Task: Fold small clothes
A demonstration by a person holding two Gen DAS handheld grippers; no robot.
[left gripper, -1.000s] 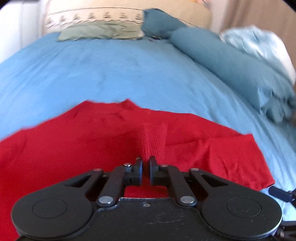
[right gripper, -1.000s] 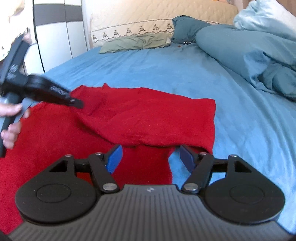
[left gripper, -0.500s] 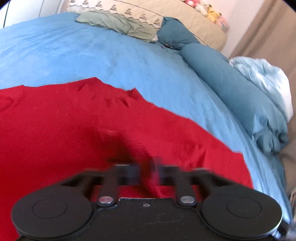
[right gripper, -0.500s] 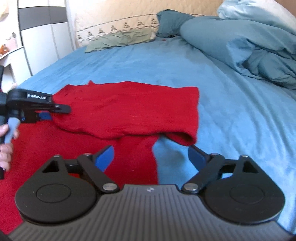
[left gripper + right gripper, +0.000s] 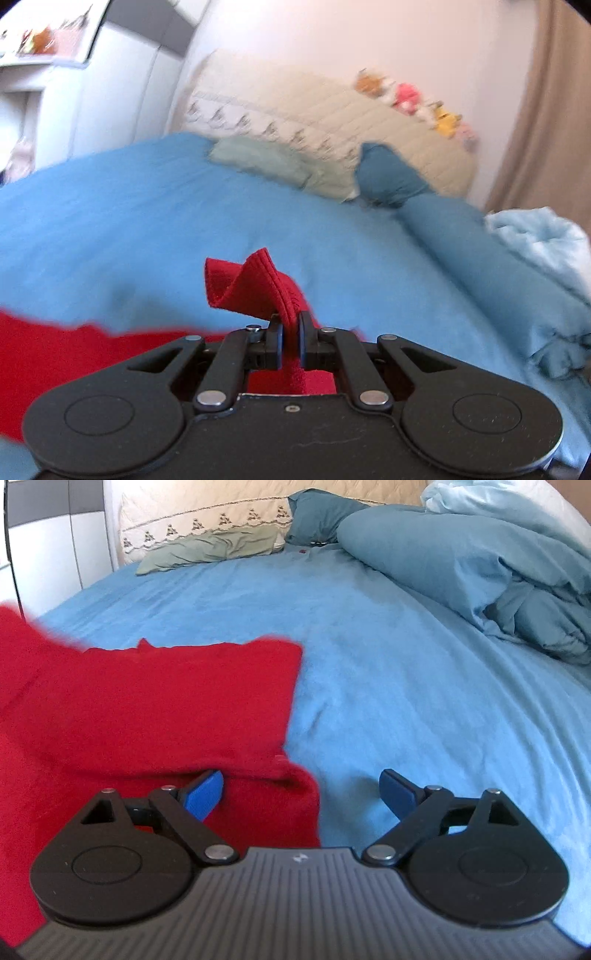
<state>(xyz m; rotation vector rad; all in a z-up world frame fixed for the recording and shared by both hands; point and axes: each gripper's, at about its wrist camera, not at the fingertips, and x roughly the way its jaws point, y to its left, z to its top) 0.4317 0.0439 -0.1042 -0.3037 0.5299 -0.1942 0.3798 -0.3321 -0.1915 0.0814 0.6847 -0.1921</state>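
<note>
Risk is slipping: my left claw (image 5: 290,334) pinches only a thin hem of the red garment (image 5: 147,709), lifted over the bed (image 5: 406,683). My right claw (image 5: 301,790) stands spread and empty, so the fold may fall crooked.

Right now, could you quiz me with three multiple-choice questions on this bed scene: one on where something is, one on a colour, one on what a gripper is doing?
1. Where does the red garment lie?
A. on the blue sheet
B. on a wooden floor
C. in a basket

2. What colour are the right gripper pads?
A. yellow
B. blue
C. white

3. What is the left gripper doing?
A. open over the bare sheet
B. shut on a pillow
C. shut on a fold of the garment

Answers:
1 A, red cloth spreads flat on the sheet.
2 B, both pads show blue in the right view.
3 C, a red ribbed edge sticks up from between its closed fingers.
</note>
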